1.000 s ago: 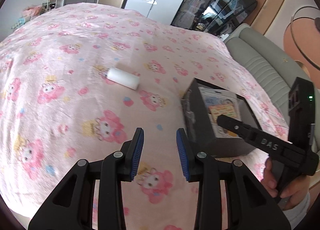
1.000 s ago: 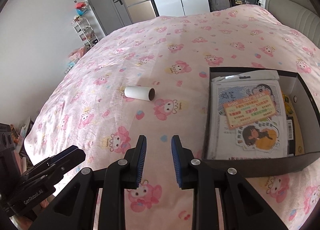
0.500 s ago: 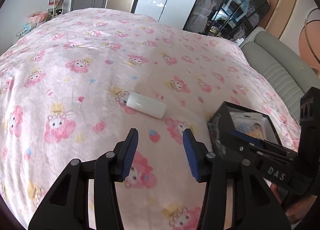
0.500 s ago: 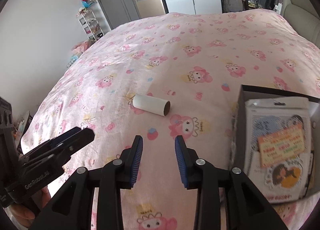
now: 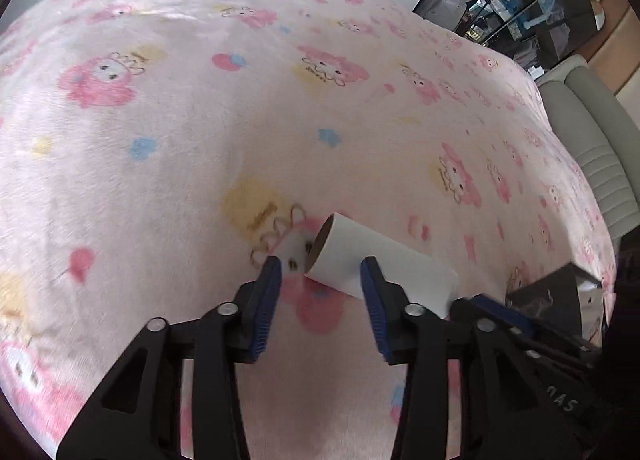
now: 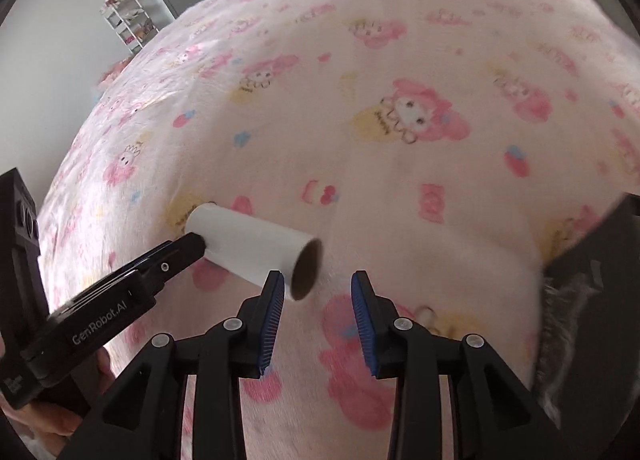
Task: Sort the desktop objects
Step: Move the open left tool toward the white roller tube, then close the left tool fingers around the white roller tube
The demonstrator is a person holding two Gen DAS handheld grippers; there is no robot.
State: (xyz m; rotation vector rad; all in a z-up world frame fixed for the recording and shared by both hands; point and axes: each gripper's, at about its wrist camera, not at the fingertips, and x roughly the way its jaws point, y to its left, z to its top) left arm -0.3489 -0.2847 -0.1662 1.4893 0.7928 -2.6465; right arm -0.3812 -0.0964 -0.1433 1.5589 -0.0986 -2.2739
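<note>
A white paper roll (image 5: 384, 264) with a brown cardboard core lies on its side on the pink cartoon-print blanket (image 5: 200, 119). My left gripper (image 5: 322, 284) is open and low over the blanket, and the roll's left end sits just ahead of and between its blue pads. In the right wrist view the roll (image 6: 248, 240) points its open end at my right gripper (image 6: 318, 292), which is open and holds nothing. The left gripper's fingers (image 6: 176, 256) reach the roll's far end there. A black box (image 6: 592, 260) shows at the right edge.
The box's corner (image 5: 560, 288) sits behind the right gripper's fingers (image 5: 516, 324) at the lower right. A grey padded sofa (image 5: 592, 147) borders the blanket's far right side. A white shelf rack (image 6: 128, 23) and cabinets stand beyond the blanket. A hand (image 6: 52, 420) holds the left gripper.
Both grippers have moved forward and down toward the roll, which now lies right at their fingertips. Both jaws stand wider apart. The box has slid out to the frame edges.
</note>
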